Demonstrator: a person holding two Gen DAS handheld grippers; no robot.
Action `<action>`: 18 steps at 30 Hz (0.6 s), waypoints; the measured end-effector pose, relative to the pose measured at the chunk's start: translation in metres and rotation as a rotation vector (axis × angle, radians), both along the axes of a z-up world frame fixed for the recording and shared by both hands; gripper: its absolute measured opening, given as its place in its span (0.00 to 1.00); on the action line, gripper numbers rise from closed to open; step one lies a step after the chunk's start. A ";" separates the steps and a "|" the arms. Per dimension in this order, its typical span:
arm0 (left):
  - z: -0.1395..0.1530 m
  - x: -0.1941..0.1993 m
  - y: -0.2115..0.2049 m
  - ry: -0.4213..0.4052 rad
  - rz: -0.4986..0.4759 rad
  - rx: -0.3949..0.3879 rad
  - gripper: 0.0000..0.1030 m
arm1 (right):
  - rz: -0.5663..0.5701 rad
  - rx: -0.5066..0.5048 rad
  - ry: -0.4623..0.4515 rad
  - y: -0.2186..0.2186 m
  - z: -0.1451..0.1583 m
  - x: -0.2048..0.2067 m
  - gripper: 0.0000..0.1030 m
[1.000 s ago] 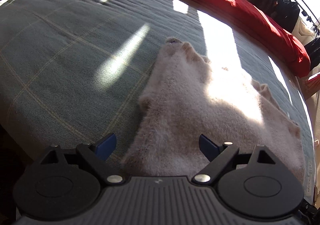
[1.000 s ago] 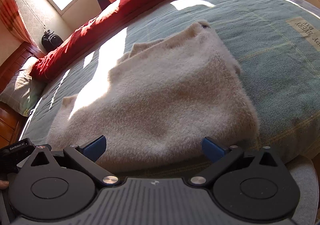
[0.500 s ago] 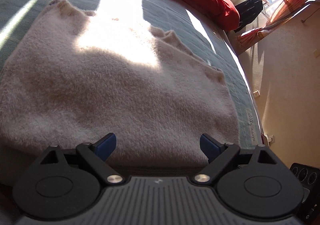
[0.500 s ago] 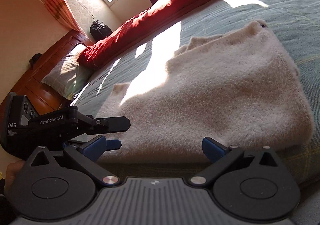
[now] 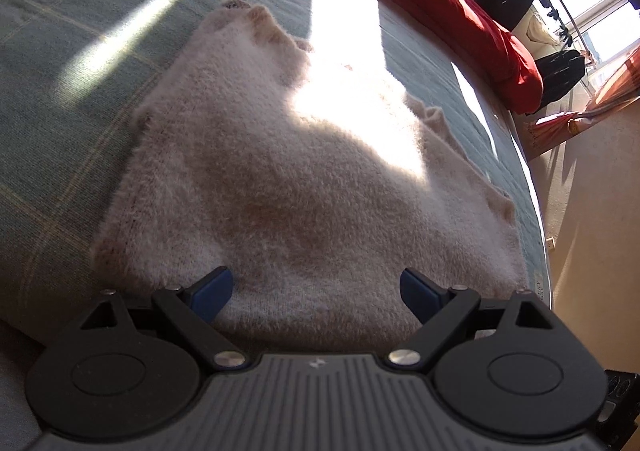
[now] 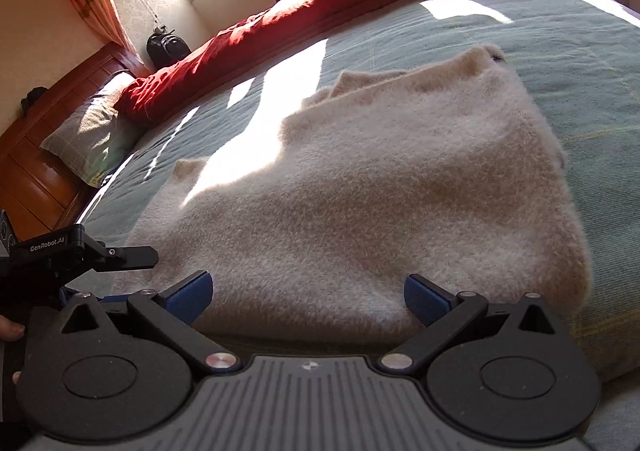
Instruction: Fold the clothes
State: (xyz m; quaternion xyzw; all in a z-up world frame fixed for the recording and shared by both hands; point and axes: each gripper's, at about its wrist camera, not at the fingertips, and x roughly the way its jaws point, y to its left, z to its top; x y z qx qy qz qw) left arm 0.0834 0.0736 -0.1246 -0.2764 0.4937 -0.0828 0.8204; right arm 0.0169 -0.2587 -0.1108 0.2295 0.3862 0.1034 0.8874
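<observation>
Fluffy cream sweater [image 5: 304, 187] lies flat on the grey-green bed [image 5: 60, 99], apparently folded once already, its near hem before both tools. The left hand-held gripper [image 5: 316, 287] has swung back to face that hem, jaws released wide; the right hand-held gripper [image 6: 308, 291] gapes too, empty. Likely the next fold starts here. The knit looks thick, limp, fuzzy.

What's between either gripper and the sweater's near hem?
Nothing visible. The left gripper and right gripper both hang open right over the near hem of the sweater, spread on the bedspread.
</observation>
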 end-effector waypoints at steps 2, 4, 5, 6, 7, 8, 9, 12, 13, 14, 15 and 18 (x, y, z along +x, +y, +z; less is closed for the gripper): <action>0.005 0.000 -0.008 -0.017 -0.019 0.024 0.88 | -0.072 0.031 -0.017 -0.018 0.003 -0.005 1.00; 0.010 0.000 -0.017 -0.037 -0.058 0.044 0.88 | -0.127 0.067 -0.043 -0.031 0.005 -0.007 1.00; 0.011 0.001 -0.021 -0.042 -0.073 0.050 0.88 | -0.151 0.067 -0.048 -0.033 0.006 -0.008 1.00; 0.011 0.002 -0.023 -0.042 -0.081 0.056 0.88 | -0.176 0.052 -0.045 -0.034 0.005 -0.007 1.00; 0.010 0.002 -0.023 -0.042 -0.082 0.063 0.88 | -0.195 0.033 -0.031 -0.035 0.003 -0.005 1.00; 0.008 0.002 -0.022 -0.034 -0.072 0.074 0.88 | -0.208 0.018 -0.014 -0.035 0.000 -0.004 1.00; 0.004 0.002 -0.018 -0.017 -0.052 0.090 0.88 | -0.219 0.014 0.012 -0.037 -0.005 -0.002 1.00; -0.003 0.001 -0.003 -0.001 0.000 0.054 0.88 | -0.237 0.048 0.037 -0.042 -0.013 0.000 1.00; -0.003 0.000 0.000 -0.004 0.011 0.033 0.88 | -0.241 0.054 0.036 -0.043 -0.013 0.000 1.00; -0.001 0.000 0.001 -0.004 0.013 0.031 0.88 | -0.242 0.056 0.038 -0.043 -0.013 0.001 1.00; 0.002 0.001 -0.001 -0.010 0.009 0.044 0.88 | -0.242 0.056 0.040 -0.043 -0.013 0.001 1.00; 0.015 0.007 -0.011 -0.053 -0.027 0.074 0.88 | -0.240 0.045 0.042 -0.040 -0.015 0.001 1.00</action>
